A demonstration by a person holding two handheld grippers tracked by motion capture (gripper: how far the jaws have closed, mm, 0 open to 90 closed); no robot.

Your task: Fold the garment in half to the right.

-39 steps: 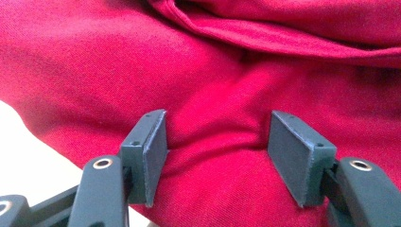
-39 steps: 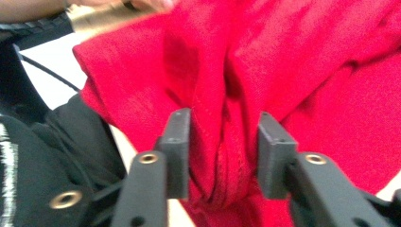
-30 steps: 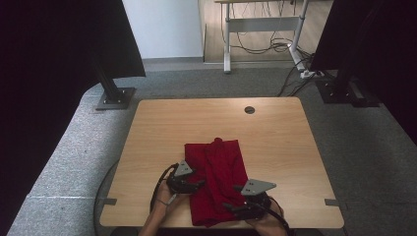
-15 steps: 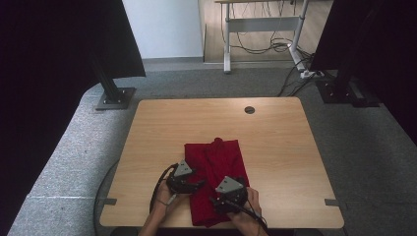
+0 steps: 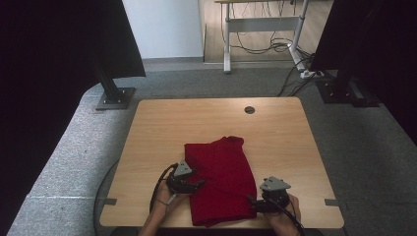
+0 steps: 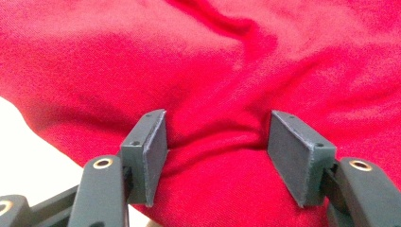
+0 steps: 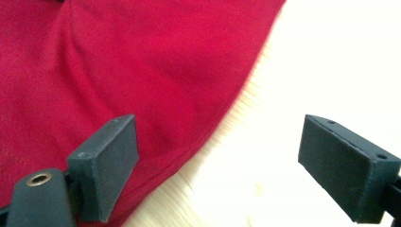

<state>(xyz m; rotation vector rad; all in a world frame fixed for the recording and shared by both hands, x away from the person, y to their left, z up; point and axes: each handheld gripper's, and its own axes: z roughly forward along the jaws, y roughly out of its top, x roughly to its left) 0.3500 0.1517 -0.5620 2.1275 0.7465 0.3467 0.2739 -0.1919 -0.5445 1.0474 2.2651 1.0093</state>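
— Where the red cloth (image 5: 221, 183) lies folded on the table (image 5: 162, 123), how is the left gripper (image 6: 215, 156) set?
— Its jaws are spread, and a raised fold of cloth is seen between them.
— And the right gripper (image 7: 236, 165)?
— Its jaws are held wide apart; the cloth's edge is crossed by one jaw, bare wood is seen before the other.

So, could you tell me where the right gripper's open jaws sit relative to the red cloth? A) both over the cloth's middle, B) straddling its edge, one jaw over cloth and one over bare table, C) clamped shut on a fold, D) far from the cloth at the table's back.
B: in the right gripper view the right gripper stands open across the red cloth's edge, one jaw over cloth, the other over bare table.
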